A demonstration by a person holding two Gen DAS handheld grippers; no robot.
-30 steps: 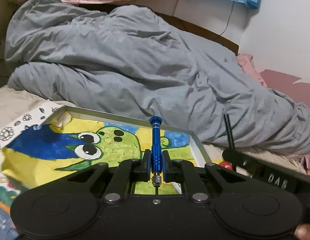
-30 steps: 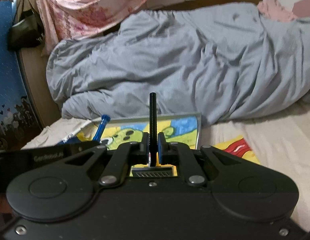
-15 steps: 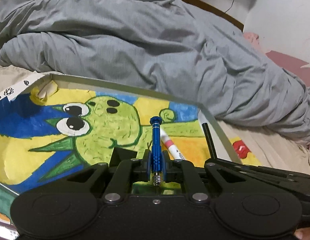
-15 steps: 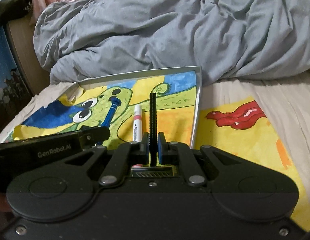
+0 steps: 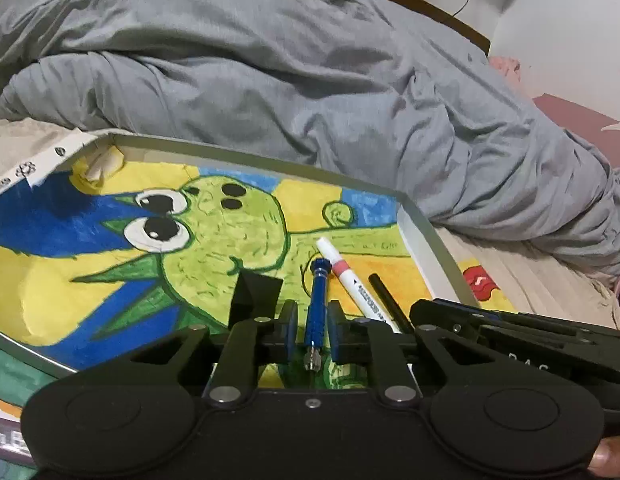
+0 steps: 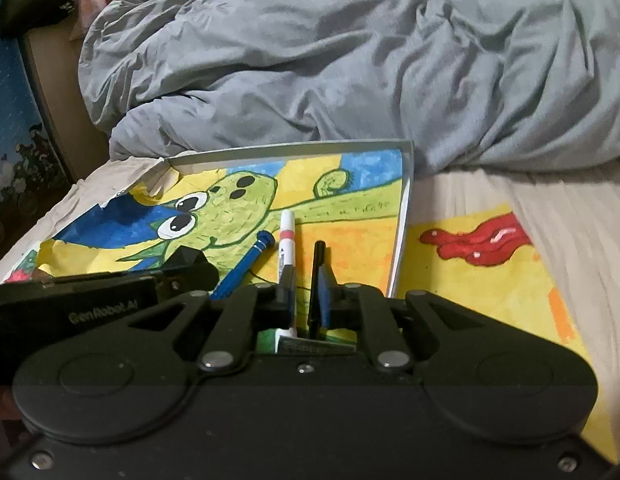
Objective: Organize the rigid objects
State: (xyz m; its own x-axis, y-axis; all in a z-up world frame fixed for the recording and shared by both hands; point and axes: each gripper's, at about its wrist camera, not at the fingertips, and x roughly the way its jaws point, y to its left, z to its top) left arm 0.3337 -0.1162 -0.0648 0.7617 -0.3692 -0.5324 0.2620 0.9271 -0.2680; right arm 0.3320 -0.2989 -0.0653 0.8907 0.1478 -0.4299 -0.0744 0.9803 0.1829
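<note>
Blue anodised metal, knurled along its shaft, marks the small screwdriver [image 5: 317, 304] lying between the parted fingers of the left claw [image 5: 313, 330]; gaps show on both sides, so the claw is released around it. That claw sits low over the shallow grey-rimmed tray [image 5: 423, 236], which is lined with a painted green cartoon creature on yellow and blue. The right claw [image 6: 306, 298] is likewise low at the tray's right part, its jaws spread, with a slim black pen [image 6: 317, 280] resting against its right blue pad and not clamped. A white marker [image 5: 355, 282] with a pink band lies flat between screwdriver and pen. Only the right view shows the painted paper with red blotches [image 6: 481, 240] on the bed outside the tray; only the left view shows the wall cable. Rumpled grey duvet [image 5: 310, 80] lies behind the tray.
</note>
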